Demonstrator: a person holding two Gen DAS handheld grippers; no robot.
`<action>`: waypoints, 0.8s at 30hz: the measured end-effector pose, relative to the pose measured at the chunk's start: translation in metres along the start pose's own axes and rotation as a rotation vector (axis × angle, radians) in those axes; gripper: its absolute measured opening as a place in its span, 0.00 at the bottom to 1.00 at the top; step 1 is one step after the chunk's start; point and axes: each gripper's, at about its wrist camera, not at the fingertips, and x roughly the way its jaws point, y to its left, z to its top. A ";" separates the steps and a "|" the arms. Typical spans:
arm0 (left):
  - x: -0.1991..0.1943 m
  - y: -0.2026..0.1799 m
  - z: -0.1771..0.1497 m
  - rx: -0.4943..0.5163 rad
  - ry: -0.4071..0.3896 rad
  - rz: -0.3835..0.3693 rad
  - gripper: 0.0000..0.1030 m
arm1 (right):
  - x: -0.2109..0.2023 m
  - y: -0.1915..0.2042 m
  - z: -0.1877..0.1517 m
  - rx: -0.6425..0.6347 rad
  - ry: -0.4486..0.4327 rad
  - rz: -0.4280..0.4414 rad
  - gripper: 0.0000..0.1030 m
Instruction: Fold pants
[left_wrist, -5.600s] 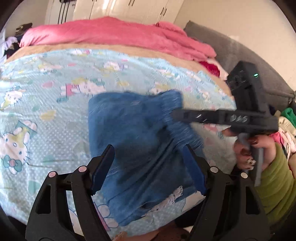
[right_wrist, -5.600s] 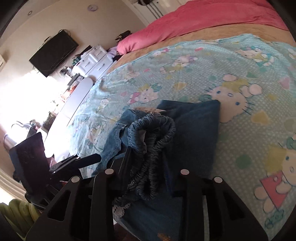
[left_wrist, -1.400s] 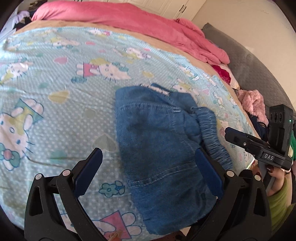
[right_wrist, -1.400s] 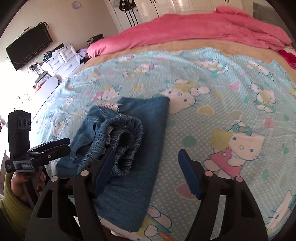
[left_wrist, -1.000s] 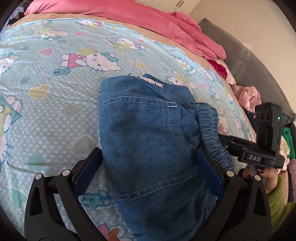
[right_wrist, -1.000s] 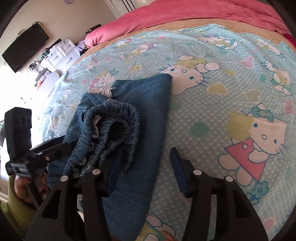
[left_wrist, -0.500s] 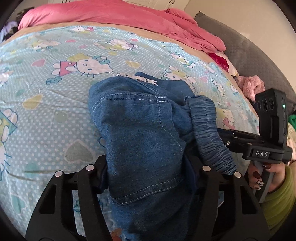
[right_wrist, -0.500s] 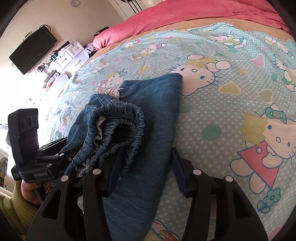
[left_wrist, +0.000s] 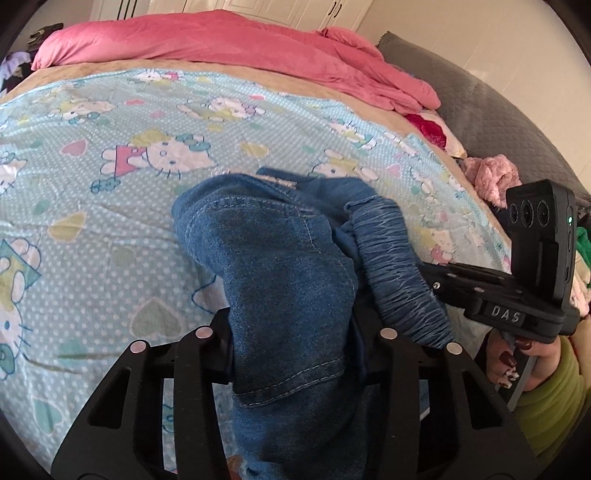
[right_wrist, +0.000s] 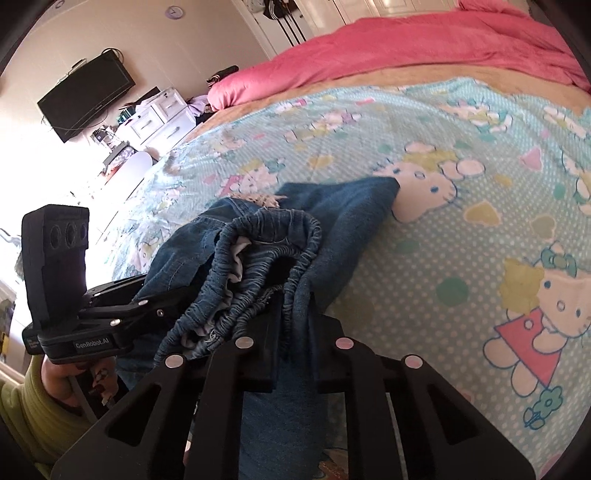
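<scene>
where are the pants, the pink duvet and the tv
pants (left_wrist: 288, 280), left wrist view, on the denim panel between the jaws
pink duvet (left_wrist: 229, 40), left wrist view, on its middle
tv (right_wrist: 86, 96), right wrist view, on the screen

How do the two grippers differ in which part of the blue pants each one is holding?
The left gripper is shut on the smooth denim side of the pants, near a stitched seam. The right gripper is shut on the side with the gathered elastic waistband, a narrower bunch of cloth. Both approach from the near edge of the bed sheet, and both pinch the same folded bundle.
</scene>
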 end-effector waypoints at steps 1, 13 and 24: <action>-0.002 0.000 0.003 0.000 -0.007 -0.003 0.34 | -0.001 0.004 0.003 -0.012 -0.009 0.000 0.11; -0.017 0.004 0.044 0.008 -0.119 0.065 0.34 | 0.003 0.024 0.054 -0.124 -0.093 -0.037 0.11; -0.003 0.016 0.052 -0.007 -0.122 0.097 0.35 | 0.029 0.019 0.072 -0.131 -0.095 -0.087 0.11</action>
